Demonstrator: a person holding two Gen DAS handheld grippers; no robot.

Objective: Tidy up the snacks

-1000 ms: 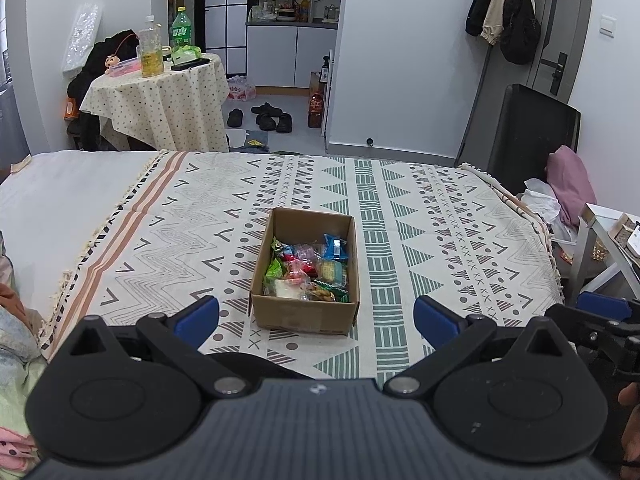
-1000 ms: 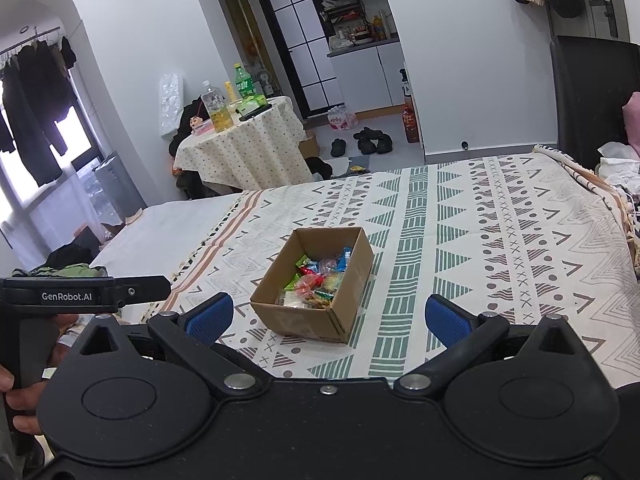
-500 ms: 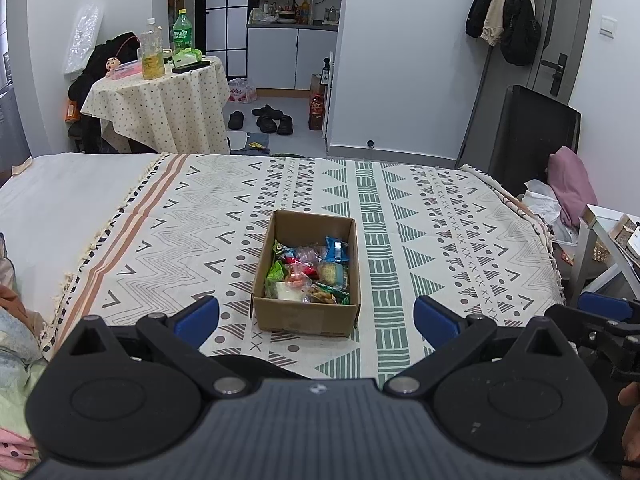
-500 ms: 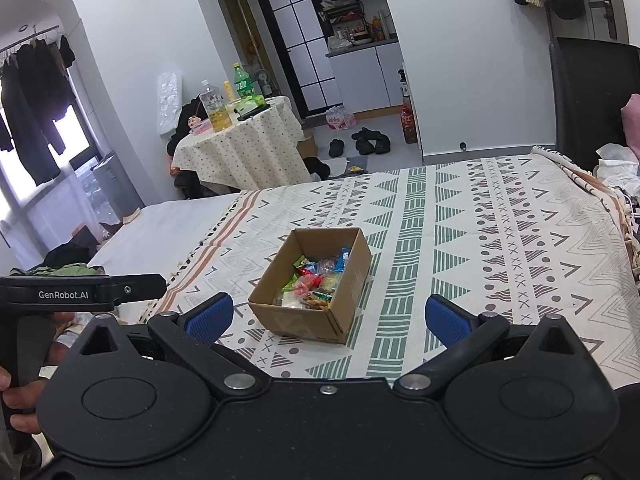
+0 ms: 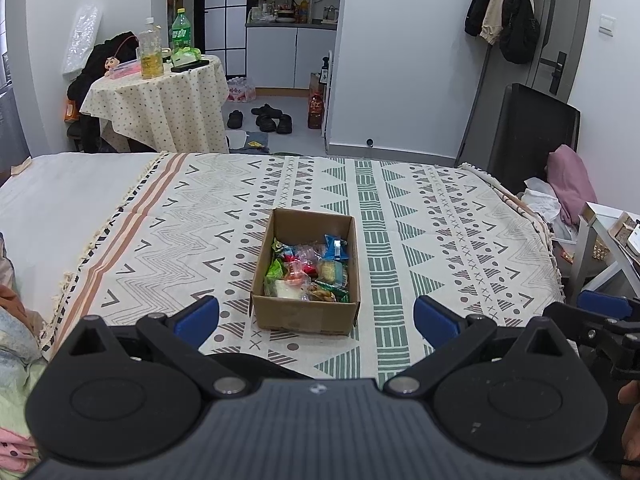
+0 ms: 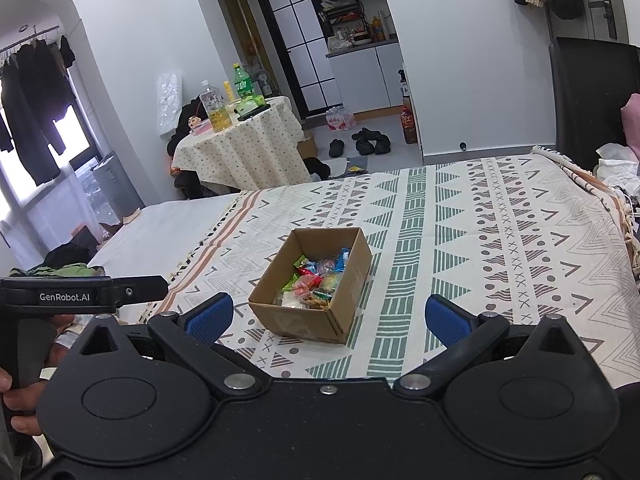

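An open cardboard box sits on the patterned bedspread. It holds several wrapped snacks in green, red, blue and yellow. My left gripper is open and empty, held back from the box's near wall. In the right wrist view the box stands at an angle with the snacks inside. My right gripper is open and empty, also short of the box. The left gripper's handle shows at the left edge.
A round table with a dotted cloth bears bottles beyond the bed's far left. Shoes lie on the floor. A black chair and a pink garment stand at the right. A white stand is by the bed's right edge.
Both grippers have drawn back slightly from the box, which sits a little farther off in both views. Both stay open and empty.
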